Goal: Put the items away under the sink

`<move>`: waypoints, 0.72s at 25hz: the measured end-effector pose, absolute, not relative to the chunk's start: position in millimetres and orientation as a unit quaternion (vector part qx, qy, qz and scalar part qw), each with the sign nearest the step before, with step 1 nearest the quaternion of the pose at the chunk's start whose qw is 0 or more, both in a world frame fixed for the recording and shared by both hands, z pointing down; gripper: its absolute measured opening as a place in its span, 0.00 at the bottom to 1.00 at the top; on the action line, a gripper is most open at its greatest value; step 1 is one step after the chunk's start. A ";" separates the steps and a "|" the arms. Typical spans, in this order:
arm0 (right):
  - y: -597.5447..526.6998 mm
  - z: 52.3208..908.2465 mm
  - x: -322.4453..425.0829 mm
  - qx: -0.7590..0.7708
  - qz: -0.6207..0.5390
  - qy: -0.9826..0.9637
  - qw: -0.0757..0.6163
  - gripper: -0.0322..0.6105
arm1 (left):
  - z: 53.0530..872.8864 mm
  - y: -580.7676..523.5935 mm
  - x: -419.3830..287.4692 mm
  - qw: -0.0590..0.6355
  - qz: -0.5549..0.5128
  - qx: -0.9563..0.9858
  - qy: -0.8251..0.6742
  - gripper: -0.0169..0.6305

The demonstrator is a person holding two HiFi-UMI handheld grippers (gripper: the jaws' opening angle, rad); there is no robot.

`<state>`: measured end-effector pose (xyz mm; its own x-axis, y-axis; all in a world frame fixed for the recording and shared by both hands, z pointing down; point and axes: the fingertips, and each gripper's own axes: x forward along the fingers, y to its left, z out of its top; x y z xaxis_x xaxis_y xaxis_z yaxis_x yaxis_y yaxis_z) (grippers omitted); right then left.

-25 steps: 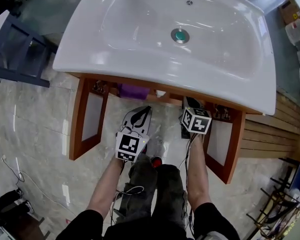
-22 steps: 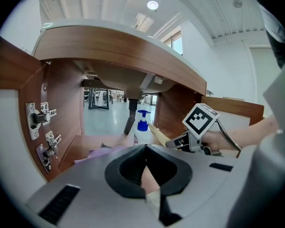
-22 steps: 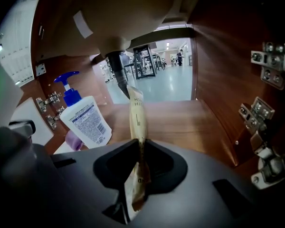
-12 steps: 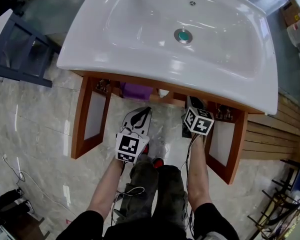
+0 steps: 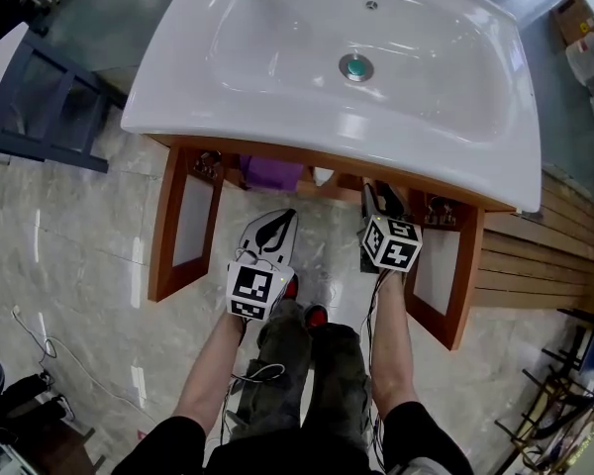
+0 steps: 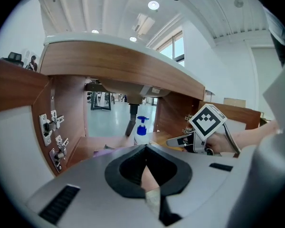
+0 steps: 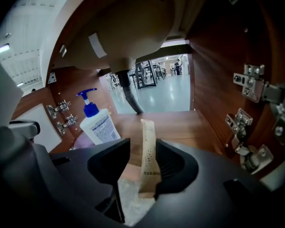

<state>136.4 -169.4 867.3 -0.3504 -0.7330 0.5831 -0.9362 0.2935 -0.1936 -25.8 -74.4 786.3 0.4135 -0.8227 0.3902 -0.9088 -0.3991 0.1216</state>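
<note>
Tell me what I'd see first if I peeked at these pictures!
The big white sink fills the top of the head view, sitting on an open wooden cabinet. Inside stands a white pump bottle with a blue top. The right hand-held gripper has just been opening its jaws, with a tan packet between them.

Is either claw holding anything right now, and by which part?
Nothing is gripped. The right claw has just been opening its jaws; the tan packet stands between them, its lower end against one pad only. The left claw is shut, empty.
</note>
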 end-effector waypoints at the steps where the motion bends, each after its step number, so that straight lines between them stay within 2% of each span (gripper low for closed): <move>1: -165.3 860.6 135.9 0.534 0.259 -0.780 0.196 0.32 | 778.1 -72.4 -25.5 0.159 0.134 0.826 -0.524 0.04; 18: -85.9 694.1 132.5 0.518 0.252 -0.792 0.204 0.32 | 602.6 -43.9 -2.9 0.142 0.135 0.834 -0.515 0.04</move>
